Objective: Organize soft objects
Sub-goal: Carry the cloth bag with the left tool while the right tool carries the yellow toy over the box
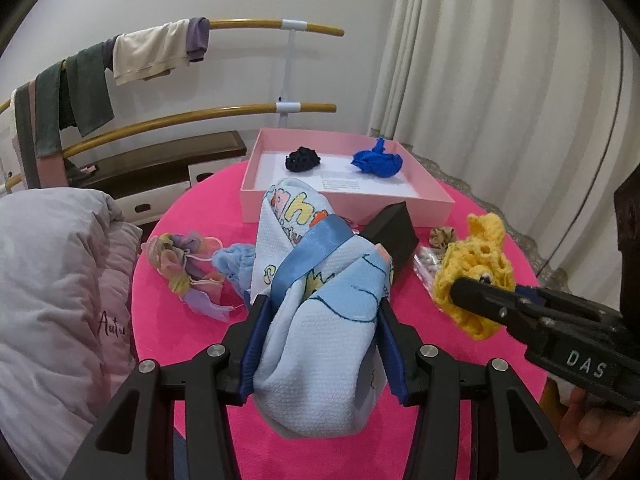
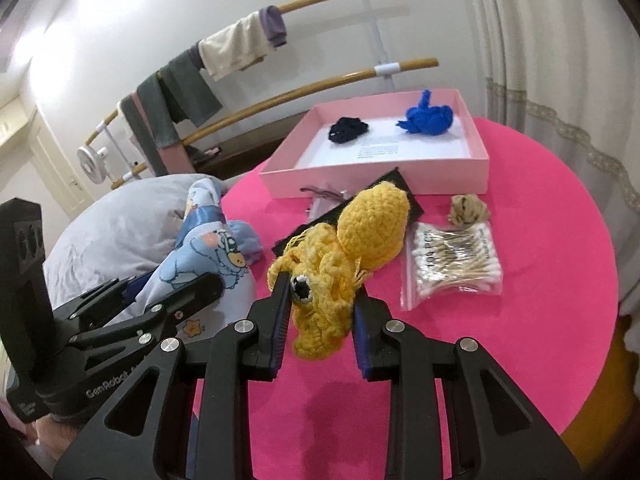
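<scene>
My left gripper [image 1: 320, 304] is shut on a rolled light-blue cartoon-print cloth [image 1: 316, 312] with a blue satin ribbon, held above the pink round table [image 1: 180, 320]. My right gripper [image 2: 320, 292] is shut on a yellow crochet toy [image 2: 344, 248] with a sewn eye; it also shows at the right of the left wrist view [image 1: 476, 264]. A pink open box [image 2: 380, 178] stands at the table's far side, with a black scrunchie [image 2: 347, 129] and a blue knit piece [image 2: 428, 117] inside. The cloth shows at the left of the right wrist view [image 2: 200, 264].
On the table lie a pastel fabric piece [image 1: 184, 268], a pale blue scrunchie [image 1: 234, 260], a tan scrunchie [image 2: 468, 210], a bag of cotton swabs [image 2: 456, 260] and a black flat object [image 1: 394, 236]. A grey duvet [image 1: 52, 300] is at the left. A clothes rail [image 1: 240, 24] stands behind.
</scene>
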